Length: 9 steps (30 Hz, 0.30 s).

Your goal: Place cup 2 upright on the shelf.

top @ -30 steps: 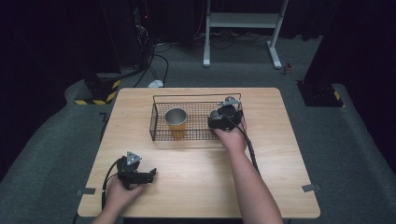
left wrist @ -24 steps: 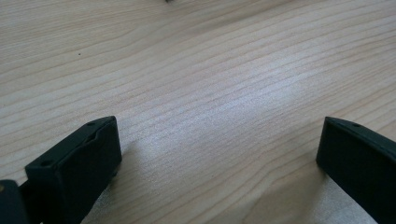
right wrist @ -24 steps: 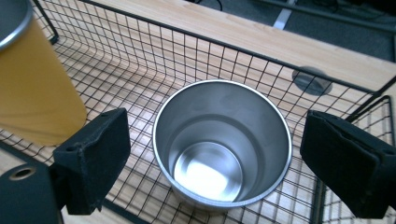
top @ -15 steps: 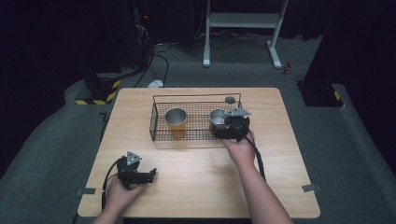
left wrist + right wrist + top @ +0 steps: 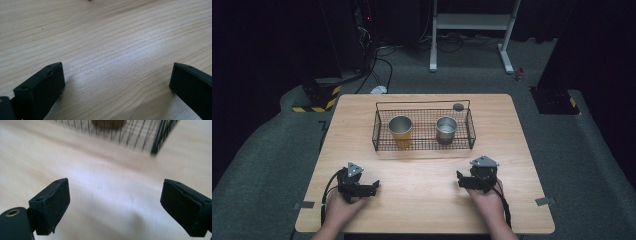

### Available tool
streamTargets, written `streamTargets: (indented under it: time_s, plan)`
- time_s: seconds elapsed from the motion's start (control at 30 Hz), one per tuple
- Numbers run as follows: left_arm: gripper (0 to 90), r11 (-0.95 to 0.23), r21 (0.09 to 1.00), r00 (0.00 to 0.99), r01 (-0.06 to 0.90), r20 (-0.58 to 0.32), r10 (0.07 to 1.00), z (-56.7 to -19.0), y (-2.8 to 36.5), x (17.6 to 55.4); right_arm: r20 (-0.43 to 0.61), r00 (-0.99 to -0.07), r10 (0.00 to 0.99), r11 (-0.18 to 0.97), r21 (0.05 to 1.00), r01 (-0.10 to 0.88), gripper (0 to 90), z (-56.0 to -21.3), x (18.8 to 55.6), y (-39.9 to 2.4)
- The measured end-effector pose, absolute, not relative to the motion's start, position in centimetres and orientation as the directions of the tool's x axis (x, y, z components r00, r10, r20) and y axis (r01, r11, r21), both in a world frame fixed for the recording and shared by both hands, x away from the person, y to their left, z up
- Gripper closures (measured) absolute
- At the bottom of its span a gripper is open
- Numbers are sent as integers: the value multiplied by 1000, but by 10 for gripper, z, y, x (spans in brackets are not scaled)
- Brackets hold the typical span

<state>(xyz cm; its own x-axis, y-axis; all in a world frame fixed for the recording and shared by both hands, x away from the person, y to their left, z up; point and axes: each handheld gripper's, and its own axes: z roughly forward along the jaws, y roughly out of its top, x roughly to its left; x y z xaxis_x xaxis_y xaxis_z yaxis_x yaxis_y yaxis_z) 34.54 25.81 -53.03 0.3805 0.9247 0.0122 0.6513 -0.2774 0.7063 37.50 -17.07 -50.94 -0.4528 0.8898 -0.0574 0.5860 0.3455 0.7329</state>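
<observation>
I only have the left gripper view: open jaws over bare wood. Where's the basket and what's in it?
Observer: The wire basket sits at the table's far middle, with a gold cup left and a silver cup right, both upright.
Operator: Right gripper holding anything?
Observer: No. The right gripper is open, nothing between its jaws, near the table's front edge.
Operator: Anything outside the basket?
Observer: A small dark round piece just behind its far right corner.

right gripper (image 5: 115, 205) jaws wide apart over table (image 5: 105, 195); wire basket (image 5: 140, 135) ahead.
</observation>
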Motion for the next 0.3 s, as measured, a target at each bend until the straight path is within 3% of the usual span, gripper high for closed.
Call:
streamTargets:
  time_s: [0.3]
  plan:
    - [3, -276, 706, 380, 652, 11, 925, -530, 258, 345, -63, -457, 887, 363, 708, 606, 93, -525, 357, -179]
